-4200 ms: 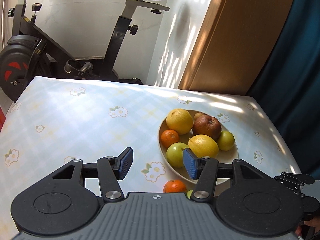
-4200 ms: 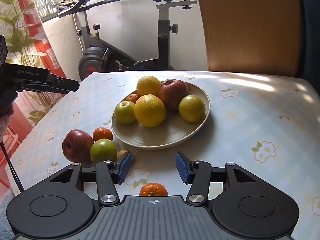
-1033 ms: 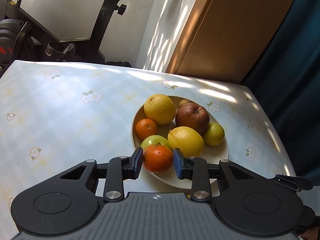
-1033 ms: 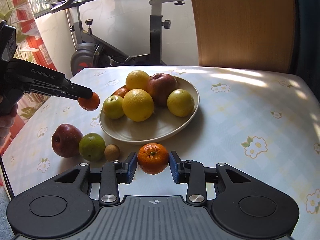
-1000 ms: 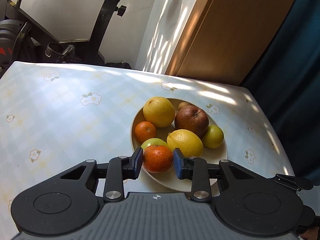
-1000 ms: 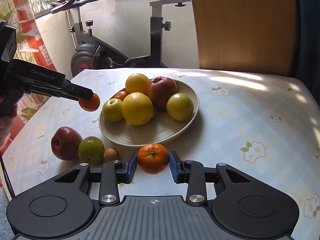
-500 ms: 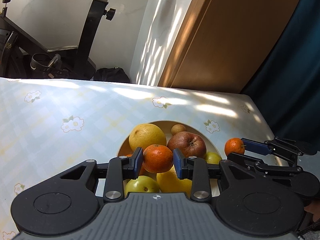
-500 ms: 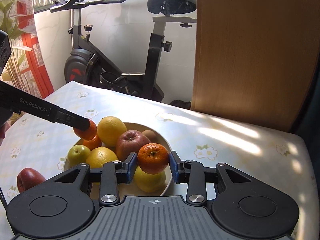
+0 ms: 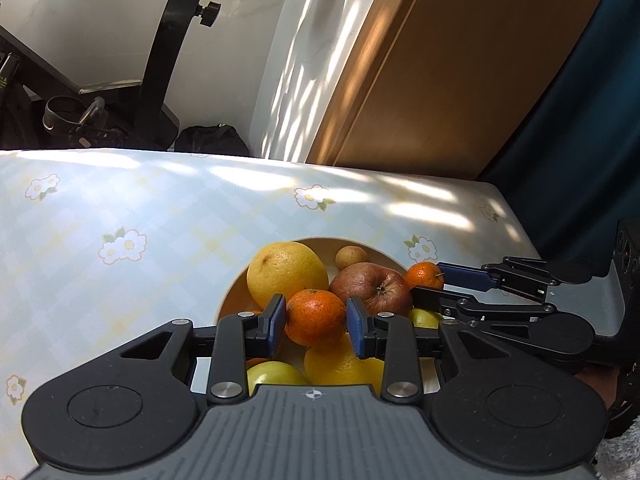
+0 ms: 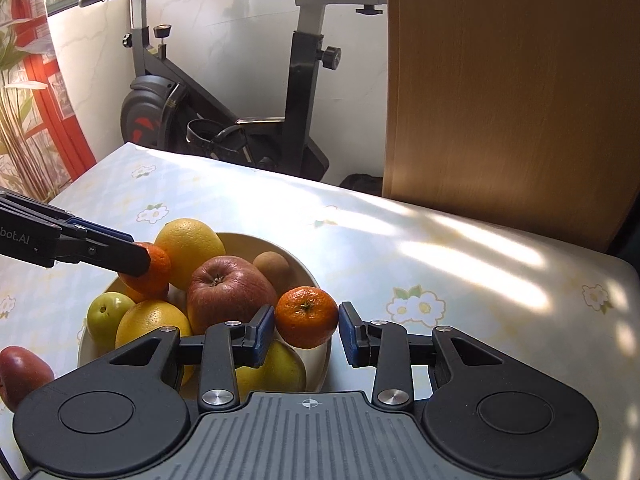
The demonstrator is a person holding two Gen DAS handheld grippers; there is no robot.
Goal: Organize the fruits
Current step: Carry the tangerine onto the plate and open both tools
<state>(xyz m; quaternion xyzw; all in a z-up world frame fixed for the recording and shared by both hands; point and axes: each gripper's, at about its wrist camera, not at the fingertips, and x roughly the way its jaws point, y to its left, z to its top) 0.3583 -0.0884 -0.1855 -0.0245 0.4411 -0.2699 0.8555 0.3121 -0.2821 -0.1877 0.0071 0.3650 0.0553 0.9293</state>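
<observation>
A cream bowl [image 9: 320, 243] [image 10: 245, 241] on the flowered table holds a big yellow citrus [image 9: 286, 274], a red apple [image 10: 230, 292], a small brown fruit [image 10: 272, 266], a green apple [image 10: 108, 314] and more citrus. My left gripper [image 9: 316, 322] is shut on a tangerine [image 9: 315, 316] and hangs over the near-left part of the pile. My right gripper [image 10: 307, 328] is shut on a second tangerine [image 10: 307, 316] above the bowl's right side. Each gripper shows in the other's view, the left one [image 10: 136, 260] beside the yellow citrus and the right one [image 9: 430, 280] behind the apple.
Another red apple [image 10: 20, 372] lies on the table [image 10: 440, 264] left of the bowl. Behind the table stand an exercise bike [image 10: 224, 120], a wooden panel [image 10: 500, 100] and a dark curtain [image 9: 580, 120]. The table's far edge runs close behind the bowl.
Both grippers carried their tangerines from beside the bowl to above the fruit pile and came closer together. Both stay closed on the fruit.
</observation>
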